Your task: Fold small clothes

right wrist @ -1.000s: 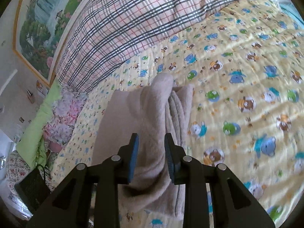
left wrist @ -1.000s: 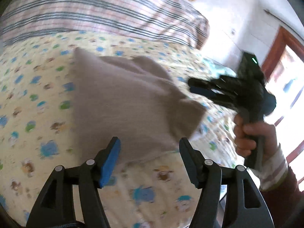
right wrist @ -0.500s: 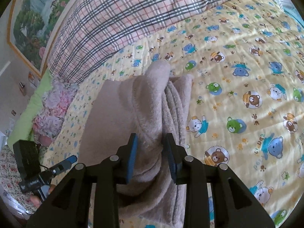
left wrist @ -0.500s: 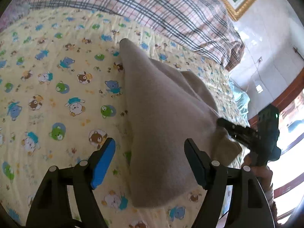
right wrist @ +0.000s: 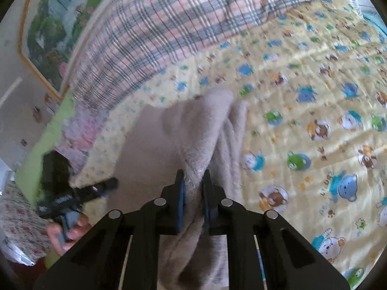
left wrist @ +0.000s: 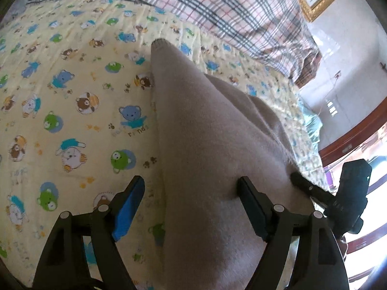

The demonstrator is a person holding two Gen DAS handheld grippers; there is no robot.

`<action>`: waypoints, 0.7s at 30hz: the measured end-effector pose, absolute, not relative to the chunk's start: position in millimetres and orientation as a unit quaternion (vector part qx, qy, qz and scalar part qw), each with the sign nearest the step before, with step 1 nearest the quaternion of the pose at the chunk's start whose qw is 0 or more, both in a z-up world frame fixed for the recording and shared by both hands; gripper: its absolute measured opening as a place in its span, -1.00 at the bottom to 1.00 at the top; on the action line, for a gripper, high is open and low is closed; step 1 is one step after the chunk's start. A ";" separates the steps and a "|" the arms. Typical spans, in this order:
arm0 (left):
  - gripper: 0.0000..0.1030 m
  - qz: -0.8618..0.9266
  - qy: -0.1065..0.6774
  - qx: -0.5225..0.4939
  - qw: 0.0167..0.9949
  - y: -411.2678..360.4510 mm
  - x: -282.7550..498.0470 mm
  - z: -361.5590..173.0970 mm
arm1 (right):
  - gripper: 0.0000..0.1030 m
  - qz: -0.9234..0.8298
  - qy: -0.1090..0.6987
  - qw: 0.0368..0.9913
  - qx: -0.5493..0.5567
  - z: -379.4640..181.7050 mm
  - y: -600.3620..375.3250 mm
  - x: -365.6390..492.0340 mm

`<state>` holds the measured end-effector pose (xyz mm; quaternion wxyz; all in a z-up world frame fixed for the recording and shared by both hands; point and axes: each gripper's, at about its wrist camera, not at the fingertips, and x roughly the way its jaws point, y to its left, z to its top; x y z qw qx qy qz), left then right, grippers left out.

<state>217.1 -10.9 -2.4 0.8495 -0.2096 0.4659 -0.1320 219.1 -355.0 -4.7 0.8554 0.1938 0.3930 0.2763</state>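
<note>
A beige fleece garment (left wrist: 208,145) lies partly lifted over a yellow bear-print quilt (left wrist: 72,111). My left gripper (left wrist: 191,193) is open, its jaws wide apart, with the garment's left edge running between them near the right finger. My right gripper (right wrist: 193,183) is shut on a bunched fold of the garment (right wrist: 200,135) and holds that side raised. The right gripper also shows in the left wrist view (left wrist: 338,193) at the garment's right edge. The left gripper shows in the right wrist view (right wrist: 79,191), held by a hand.
A plaid blanket (left wrist: 217,2) lies folded along the far side of the bed (right wrist: 150,29). A framed picture (right wrist: 48,24) hangs on the wall behind. A green and floral pillow pile (right wrist: 48,135) sits at the bed's left end. A wooden doorframe (left wrist: 350,130) stands to the right.
My left gripper has moved in close over the garment, jaws still open. My right gripper has kept its grip and pulled the fold nearer; the right wrist view is blurred by motion.
</note>
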 end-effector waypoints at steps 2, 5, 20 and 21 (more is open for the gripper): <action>0.64 -0.130 0.471 -0.199 0.849 -17.1 224.0 -8.6 | -0.73 0.265 0.407 0.853 0.191 -19.2 -353.4 222.9; 0.77 -0.123 0.477 -0.189 0.849 -19.8 230.0 -19.8 | -0.73 0.264 0.406 0.849 0.209 -28.4 -358.7 225.2; 0.64 -0.155 0.488 -0.236 0.826 -10.4 243.1 -27.5 | 0.40 0.253 0.402 0.850 0.228 -13.4 -367.5 246.3; 0.55 -0.164 0.487 -0.240 0.824 -11.0 244.2 -28.8 | 0.40 0.255 0.409 0.844 0.235 -17.7 -367.5 250.9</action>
